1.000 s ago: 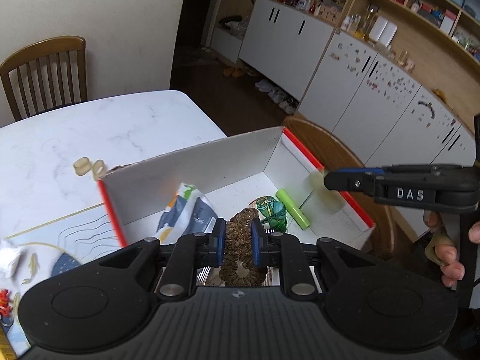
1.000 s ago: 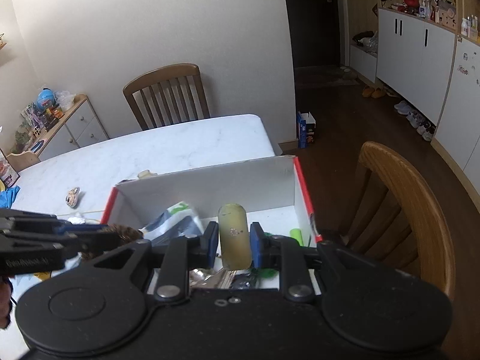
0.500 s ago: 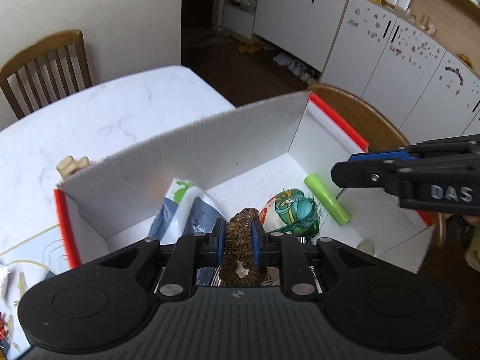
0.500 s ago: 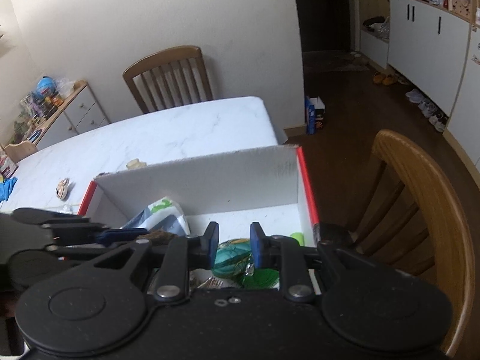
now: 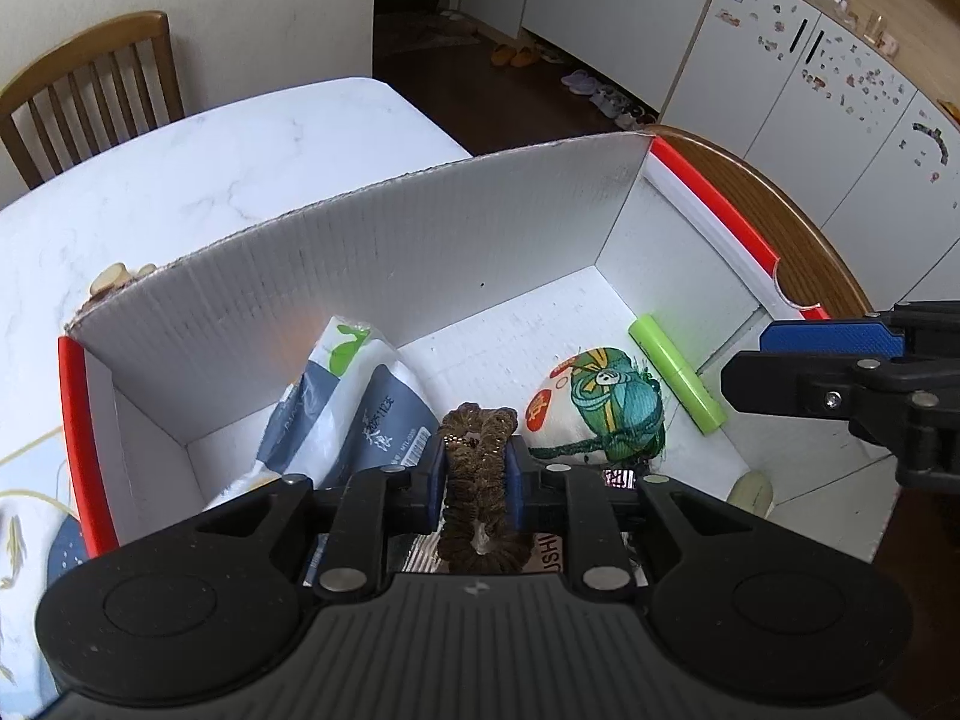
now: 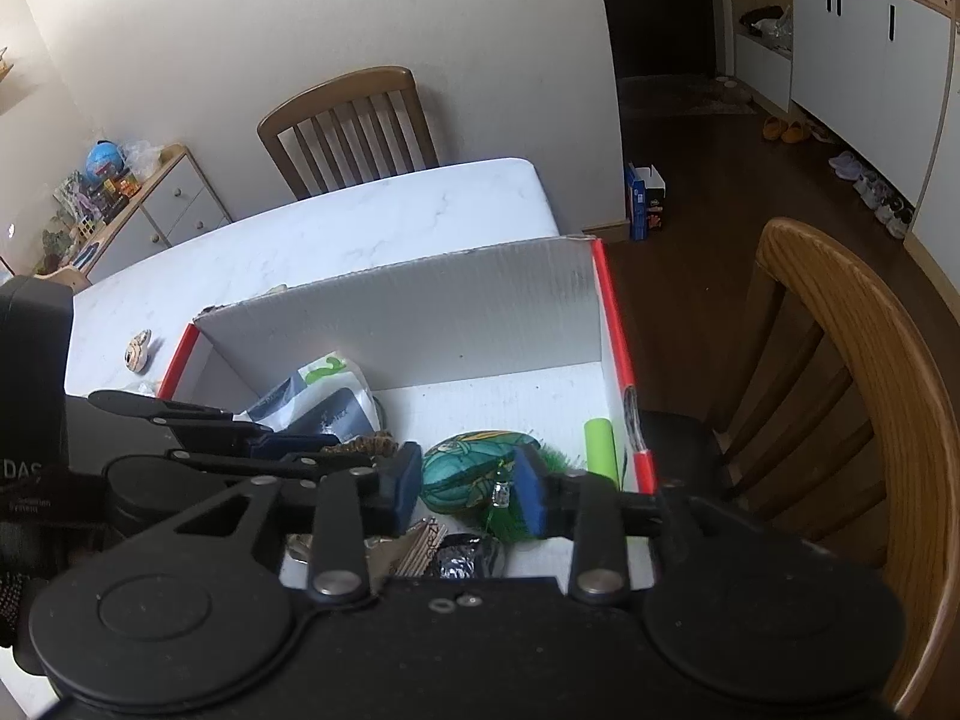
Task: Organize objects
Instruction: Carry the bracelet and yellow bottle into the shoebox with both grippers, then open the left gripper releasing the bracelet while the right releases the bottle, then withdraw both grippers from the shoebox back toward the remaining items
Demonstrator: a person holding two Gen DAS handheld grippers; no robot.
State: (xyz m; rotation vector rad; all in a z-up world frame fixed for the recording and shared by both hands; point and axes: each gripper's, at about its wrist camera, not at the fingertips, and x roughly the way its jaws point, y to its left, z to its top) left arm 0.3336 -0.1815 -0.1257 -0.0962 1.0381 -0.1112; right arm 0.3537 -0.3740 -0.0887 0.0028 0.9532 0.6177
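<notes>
My left gripper point(image 5: 475, 483) pinching brown scrunchie point(image 5: 478, 501) lower centre, jaws easing apart over white box point(image 5: 372, 276), my right gripper point(image 6: 468, 489) opening, empty, mid-frame.

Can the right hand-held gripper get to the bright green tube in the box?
Probably yes. The right hand-held gripper is empty with its jaws opening, already over the box. The green tube lies uncovered by the right wall, nothing on top; that wall sits close beside it, though.
</notes>
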